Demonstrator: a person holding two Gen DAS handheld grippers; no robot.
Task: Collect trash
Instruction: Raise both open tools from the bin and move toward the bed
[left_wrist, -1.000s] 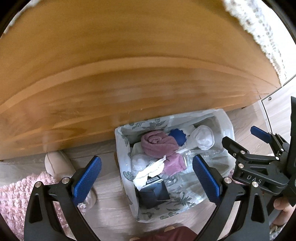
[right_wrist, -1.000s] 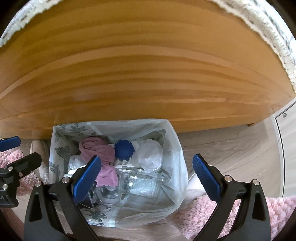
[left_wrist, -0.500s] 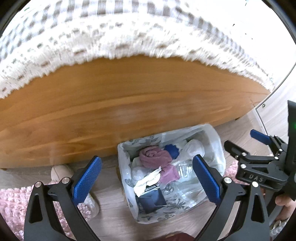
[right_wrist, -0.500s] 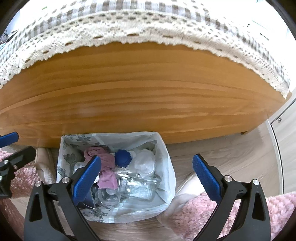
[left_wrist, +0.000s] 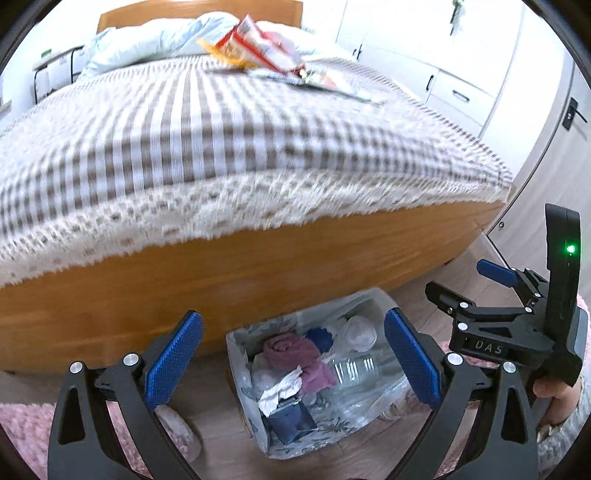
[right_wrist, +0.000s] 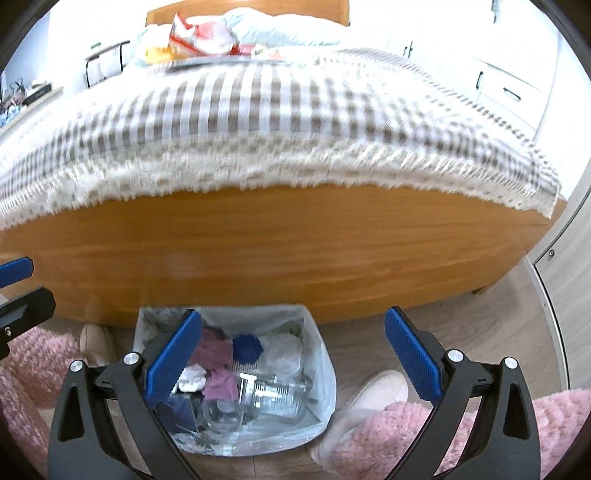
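A plastic-lined trash bin (left_wrist: 236, 343) (right_wrist: 321, 354) stands on the floor against the wooden bed frame. It holds a clear bottle (left_wrist: 358, 369), a purple cloth (left_wrist: 291, 350), a blue cap (right_wrist: 246, 347) and white paper. Red and orange snack wrappers (left_wrist: 255, 42) (right_wrist: 199, 31) lie far off on the checkered bedspread. My left gripper (left_wrist: 293, 363) is open and empty above the bin. My right gripper (right_wrist: 293, 363) is open and empty above the bin's right side; it also shows in the left wrist view (left_wrist: 476, 280).
The wooden bed frame (right_wrist: 295, 251) rises just behind the bin. Pink fluffy rugs (right_wrist: 554, 417) (left_wrist: 22, 424) and slippers (right_wrist: 369, 395) lie on the wood floor. White cabinets (left_wrist: 458, 74) stand at the right. A pillow (left_wrist: 147, 33) lies at the bed's head.
Both grippers have risen and tilted up from the bin. The bedspread, the wrappers and the room have come into view. Both stay open and empty.
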